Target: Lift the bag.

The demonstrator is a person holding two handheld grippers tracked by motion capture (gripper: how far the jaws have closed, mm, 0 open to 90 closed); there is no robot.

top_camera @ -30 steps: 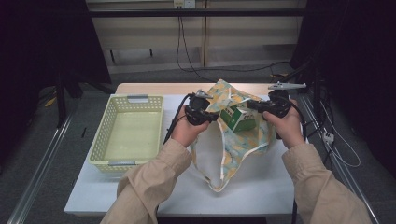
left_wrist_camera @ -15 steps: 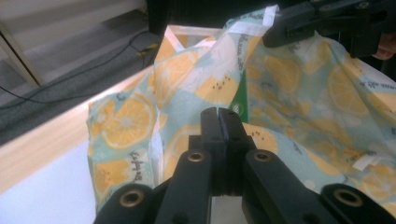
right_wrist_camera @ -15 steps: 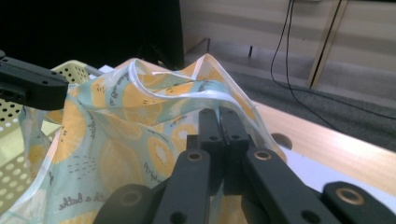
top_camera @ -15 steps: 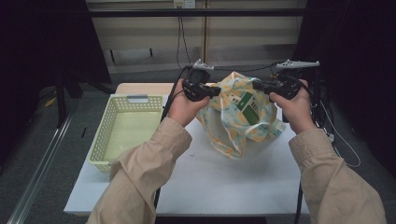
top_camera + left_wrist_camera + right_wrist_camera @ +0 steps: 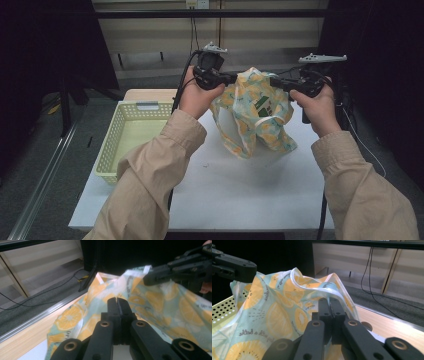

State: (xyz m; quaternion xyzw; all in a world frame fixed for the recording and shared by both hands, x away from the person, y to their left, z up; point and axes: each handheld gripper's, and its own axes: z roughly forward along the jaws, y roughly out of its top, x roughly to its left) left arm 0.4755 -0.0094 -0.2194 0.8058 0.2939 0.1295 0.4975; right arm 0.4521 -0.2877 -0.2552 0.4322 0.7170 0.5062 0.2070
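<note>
- Basket (image 5: 131, 141), pale yellow and perforated, sits on the left part of the white table (image 5: 250, 195), with nothing visible inside it; its holed wall also peeks in at the left edge of the right gripper view.
- Left gripper (image 5: 234, 78) comes next, gripped in the person's left hand (image 5: 196, 97), beige sleeve running up from the bottom edge. It points level toward the right, jaws pressed together on the left upper edge of the bag (image 5: 255, 112). In its own view the two black jaws meet flat with a sliver of the printed fabric pinched at the tips.
- Bag in the middle: thin fabric, light blue with orange-slice print and small script lettering, hanging in the air between the two tools, its upper edge pulled out sideways. The lower folds droop down toward the tabletop; whether the bottom tip touches the table I cannot tell from the high view.
- Something green and white (image 5: 262, 106) shows at the bag's mouth; what it is stays unclear.
- Right gripper (image 5: 276, 81), held in the right hand (image 5: 316, 107), points level toward the left, facing the other tool. Its jaws are closed tight on the bag's right rim, where a white hemmed edge curls over the tips in the right gripper view.
- Grey three-cornered plates ride on top of both tools, and black cables trail from them.
</note>
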